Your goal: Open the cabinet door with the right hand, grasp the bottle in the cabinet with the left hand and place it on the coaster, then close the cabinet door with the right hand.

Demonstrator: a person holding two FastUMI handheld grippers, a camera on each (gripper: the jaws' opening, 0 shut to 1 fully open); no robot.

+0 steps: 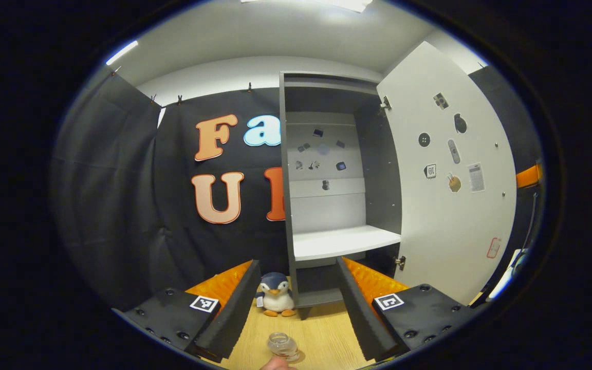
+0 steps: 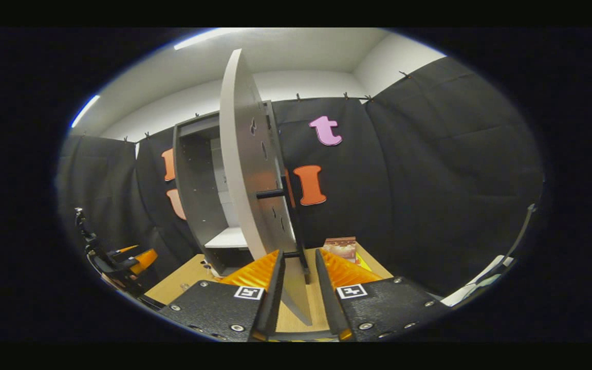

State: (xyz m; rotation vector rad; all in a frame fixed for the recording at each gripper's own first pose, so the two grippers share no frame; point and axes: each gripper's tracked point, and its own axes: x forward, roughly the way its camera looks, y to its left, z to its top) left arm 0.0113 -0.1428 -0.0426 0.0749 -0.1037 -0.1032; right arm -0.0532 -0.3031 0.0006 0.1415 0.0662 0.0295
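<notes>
Beside cabinet [image 1: 327, 205]: plush penguin [image 1: 276, 294] on surface [image 1: 321, 329]; bottle [image 1: 282, 345] near, between spread left tongs [image 1: 296, 308]. Door [image 2: 247, 169] open, its edge standing between spread right tongs [image 2: 298, 288], untouched.

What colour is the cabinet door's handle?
Black; the handle shows best in the right gripper view.

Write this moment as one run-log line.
door: open | bottle: on table, out of cabinet | left gripper: open, empty | right gripper: fingers straddle door edge
</notes>
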